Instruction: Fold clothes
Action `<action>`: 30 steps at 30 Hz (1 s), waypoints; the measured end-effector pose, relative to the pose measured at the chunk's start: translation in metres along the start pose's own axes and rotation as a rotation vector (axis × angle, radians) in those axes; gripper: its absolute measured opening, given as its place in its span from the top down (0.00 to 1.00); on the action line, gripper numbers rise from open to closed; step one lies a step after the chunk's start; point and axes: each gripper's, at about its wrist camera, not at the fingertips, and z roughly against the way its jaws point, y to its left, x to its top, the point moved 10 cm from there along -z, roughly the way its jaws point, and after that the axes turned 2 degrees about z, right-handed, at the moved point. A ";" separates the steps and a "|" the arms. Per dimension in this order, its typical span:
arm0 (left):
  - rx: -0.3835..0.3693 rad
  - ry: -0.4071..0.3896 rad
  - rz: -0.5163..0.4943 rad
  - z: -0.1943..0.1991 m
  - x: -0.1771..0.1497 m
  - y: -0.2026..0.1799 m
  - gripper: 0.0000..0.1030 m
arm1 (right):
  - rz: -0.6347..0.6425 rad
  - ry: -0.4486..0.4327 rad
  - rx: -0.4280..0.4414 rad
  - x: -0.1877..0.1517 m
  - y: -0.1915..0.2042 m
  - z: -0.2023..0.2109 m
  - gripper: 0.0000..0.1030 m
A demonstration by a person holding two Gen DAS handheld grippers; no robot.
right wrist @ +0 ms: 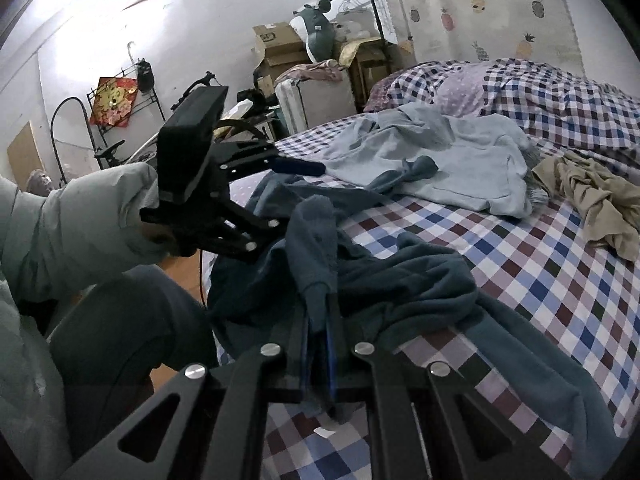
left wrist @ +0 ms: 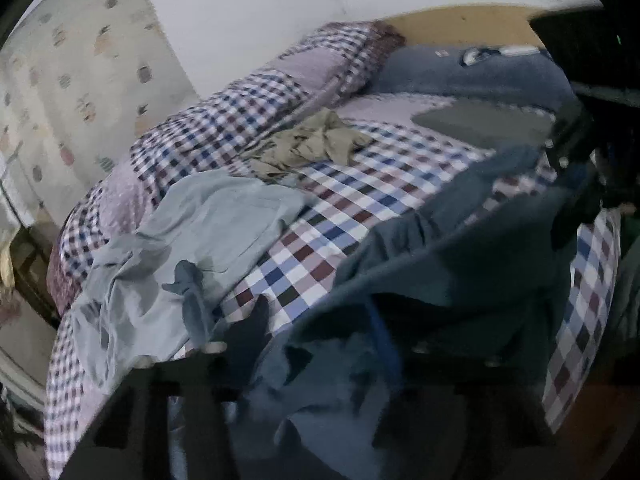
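At six o'clock, right tool (right wrist: 320, 320) clenched on bunched dark teal garment (right wrist: 400, 280); left tool (right wrist: 298, 168) gaping at ten o'clock; bare checkered bed (right wrist: 540, 280) at three.

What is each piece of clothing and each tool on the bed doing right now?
Dark teal fleece garment: crumpled, being lifted at two spots.
Pale blue hooded sweatshirt: spread out, rumpled, untouched.
Khaki cloth garment: bunched in a heap.
Checked bedsheet: lying flat under the clothes.
Right tool: shut on a fold of the teal garment.
Left tool: at the teal garment's edge; its grip is unclear.
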 end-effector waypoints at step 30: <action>0.097 -0.284 0.722 0.078 0.042 0.157 0.99 | -0.237 -0.302 -0.161 0.040 -0.063 0.035 0.48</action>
